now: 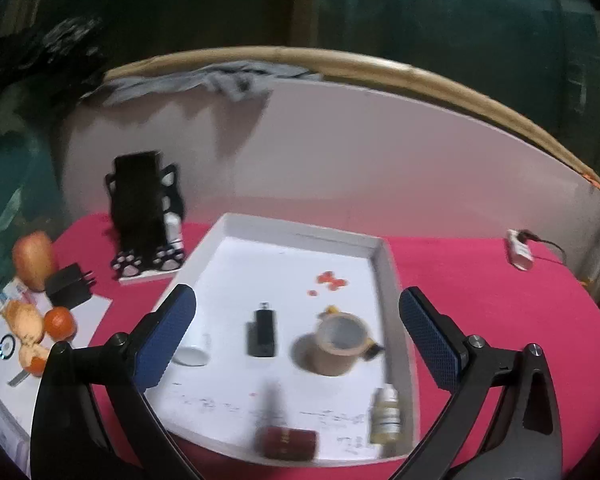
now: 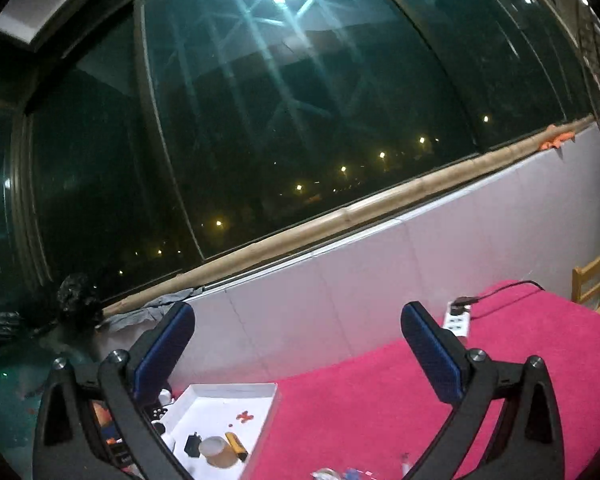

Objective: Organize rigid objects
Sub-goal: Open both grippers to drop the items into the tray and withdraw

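Note:
A white tray (image 1: 392, 280) lies on the pink cloth. In it are a roll of brown tape (image 1: 338, 344), a black USB stick (image 1: 263, 334), a white cap (image 1: 192, 354), a small dropper bottle (image 1: 386, 416), a dark red box (image 1: 288, 442) and orange bits (image 1: 332, 280). My left gripper (image 1: 296, 336) is open and empty, held above the tray. My right gripper (image 2: 298, 354) is open and empty, raised high and pointing at the wall. The tray (image 2: 268, 400), the tape (image 2: 218, 452) and a yellow-black object (image 2: 236, 446) show low in the right wrist view.
A black cat-paw stand (image 1: 144, 220) is left of the tray. An apple (image 1: 32, 260), a black charger (image 1: 66, 286), an orange (image 1: 60, 322) and peel lie at far left. A white power strip (image 1: 520, 254) with cable sits far right. Small items (image 2: 352, 474) lie on the cloth's near edge.

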### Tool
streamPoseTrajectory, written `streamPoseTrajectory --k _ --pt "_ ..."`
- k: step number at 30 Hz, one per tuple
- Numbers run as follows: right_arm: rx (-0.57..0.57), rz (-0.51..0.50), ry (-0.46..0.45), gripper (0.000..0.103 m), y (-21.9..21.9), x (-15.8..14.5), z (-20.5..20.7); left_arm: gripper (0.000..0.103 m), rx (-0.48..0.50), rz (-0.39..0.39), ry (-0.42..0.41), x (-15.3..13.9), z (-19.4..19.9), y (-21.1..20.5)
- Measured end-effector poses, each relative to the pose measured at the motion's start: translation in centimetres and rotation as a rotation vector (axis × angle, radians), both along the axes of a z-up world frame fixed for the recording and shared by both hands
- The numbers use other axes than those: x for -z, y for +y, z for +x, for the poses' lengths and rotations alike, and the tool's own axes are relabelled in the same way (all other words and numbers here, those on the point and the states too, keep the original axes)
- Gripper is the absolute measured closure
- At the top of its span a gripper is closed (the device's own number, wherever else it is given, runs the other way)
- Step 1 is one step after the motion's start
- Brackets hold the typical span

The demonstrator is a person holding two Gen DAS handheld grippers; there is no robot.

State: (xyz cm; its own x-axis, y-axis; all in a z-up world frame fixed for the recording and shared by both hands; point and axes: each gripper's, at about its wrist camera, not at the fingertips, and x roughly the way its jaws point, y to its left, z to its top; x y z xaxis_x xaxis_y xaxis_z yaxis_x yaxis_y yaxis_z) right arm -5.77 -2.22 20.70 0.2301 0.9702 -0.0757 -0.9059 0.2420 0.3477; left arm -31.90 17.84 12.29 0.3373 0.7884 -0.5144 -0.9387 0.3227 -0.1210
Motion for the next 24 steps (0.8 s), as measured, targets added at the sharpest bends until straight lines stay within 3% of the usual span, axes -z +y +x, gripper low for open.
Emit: streamPoseTrajectory --k 5,9,11,15,20,24 --pt "0.123 -0.128 -0.100 0.000 -1.7 3.3 1.7 0.001 0.108 0.019 0.014 -0.2 2.8 -1.4" --pt "0.068 -0.343 -0.097 0.000 -0.5 7.9 3.0 0.000 0.195 -0.006 0.042 0.9 5.8 -2.6" --pt "0.039 -0.463 -0.089 0.000 0.4 10.7 3.3 0.000 0.262 -0.051 0.050 2.1 7.8 -3.5" --pt "0.021 -0.609 -0.071 0.000 0.7 14.6 3.6 0.001 0.415 -0.151 0.128 4.9 12.1 -5.5" --pt "0.041 -0.609 0.038 0.000 -0.6 16.1 5.8 0.001 0.568 -0.256 0.221 8.5 17.3 -8.0" --pt "0.043 -0.595 0.056 0.000 -1.5 16.5 6.8 0.001 0.643 -0.242 0.304 9.7 20.8 -9.7"
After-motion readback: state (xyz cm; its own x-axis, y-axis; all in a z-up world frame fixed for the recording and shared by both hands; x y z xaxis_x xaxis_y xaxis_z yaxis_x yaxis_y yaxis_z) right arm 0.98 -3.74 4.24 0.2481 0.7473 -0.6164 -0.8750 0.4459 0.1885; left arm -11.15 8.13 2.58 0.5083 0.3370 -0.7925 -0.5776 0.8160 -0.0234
